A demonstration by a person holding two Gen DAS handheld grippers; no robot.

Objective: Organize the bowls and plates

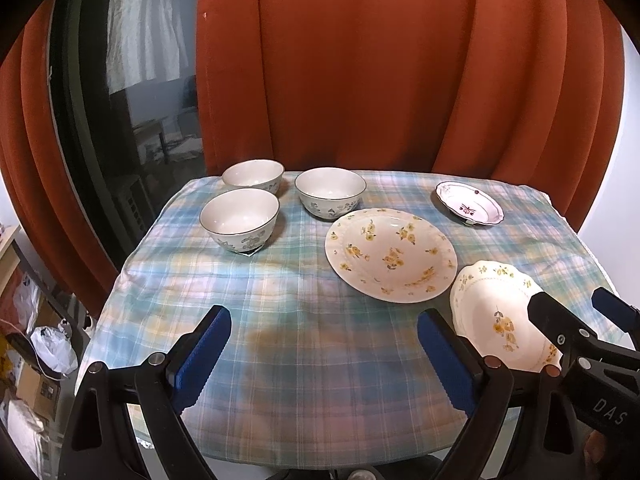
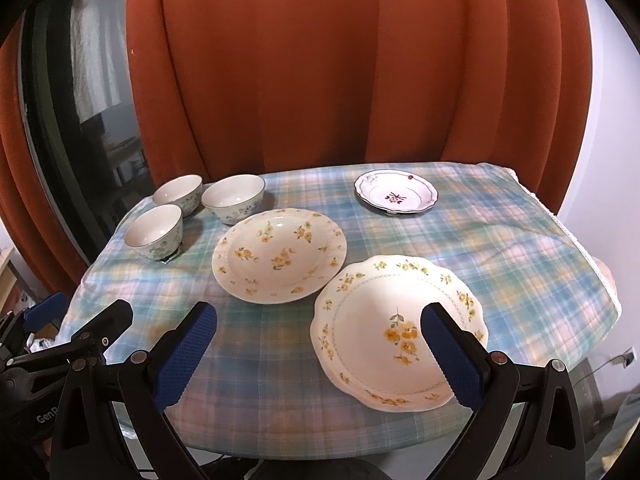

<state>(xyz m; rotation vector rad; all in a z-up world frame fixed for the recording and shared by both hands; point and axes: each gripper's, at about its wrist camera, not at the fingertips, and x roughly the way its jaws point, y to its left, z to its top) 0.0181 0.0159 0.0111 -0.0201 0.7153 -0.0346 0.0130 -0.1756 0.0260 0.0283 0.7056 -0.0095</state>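
1. The left gripper, a black clamp with blue ribbed pads, hung with its fingers spread wide over the near part of the blue-and-pink plaid tablecloth, pinching nothing.
2. The right gripper, of the same make, was likewise spread apart and empty; its right finger stood in front of the scalloped white ceramic plate with yellow flowers, which lay on the cloth nearest that gripper.
3. In the left wrist view that scalloped plate lay just right of the left gripper's right finger.
4. A round white plate scattered with yellow blossoms lay beyond and to the left, close beside the scalloped one.
5. A small white dish with a purple rim and dark red flower sat at the far right of the table, well apart from both grippers.
6. Three white ceramic bowls with blue floral outsides stood upright at the far left: the nearest, one behind it, one to its right.
7. A rust-orange curtain hung behind the table.
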